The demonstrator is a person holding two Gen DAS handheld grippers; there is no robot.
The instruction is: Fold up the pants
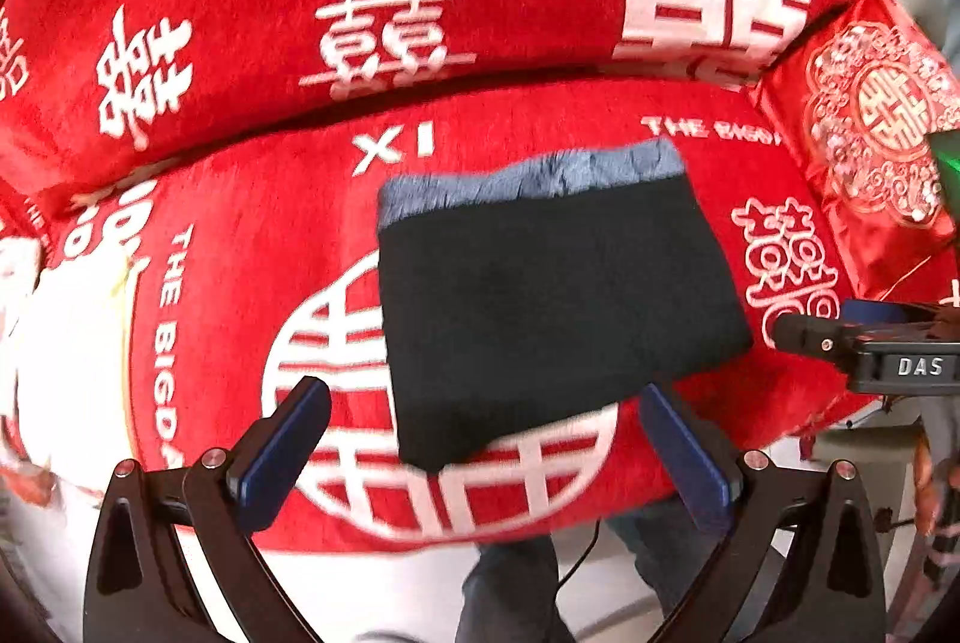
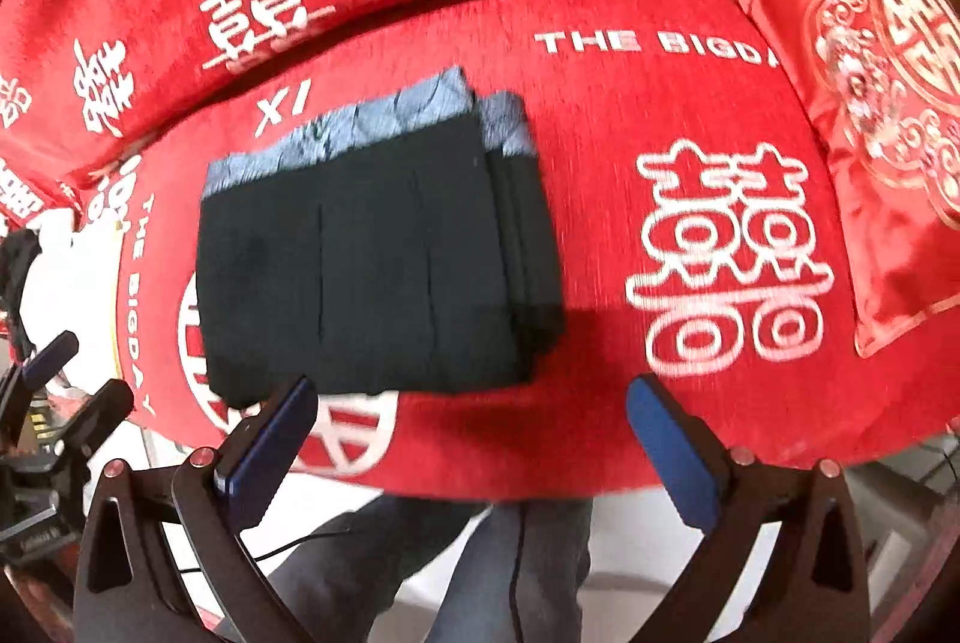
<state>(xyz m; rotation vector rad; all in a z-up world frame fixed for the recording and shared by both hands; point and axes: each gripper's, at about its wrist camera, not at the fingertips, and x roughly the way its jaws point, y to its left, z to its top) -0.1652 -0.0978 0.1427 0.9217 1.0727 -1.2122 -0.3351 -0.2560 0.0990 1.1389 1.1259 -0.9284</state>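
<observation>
Jaws of both the left gripper [image 1: 486,442] and right gripper [image 2: 471,433] stand wide, empty. The folded black pants [image 1: 540,295], grey lining at twelve o'clock, lie on the red sofa cover [image 1: 252,235], cushion [image 1: 870,127] at two o'clock.

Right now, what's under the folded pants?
The folded pants lie on the red sofa cover, over part of its white round emblem. Only the emblem's lower and left parts show; the rest is covered. Whether anything else lies beneath cannot be seen.

You have one folded pants [image 1: 552,295] on one red sofa [image 1: 252,199], one cushion [image 1: 870,115] beside it, and two grippers [image 1: 486,439] [image 2: 474,433].
</observation>
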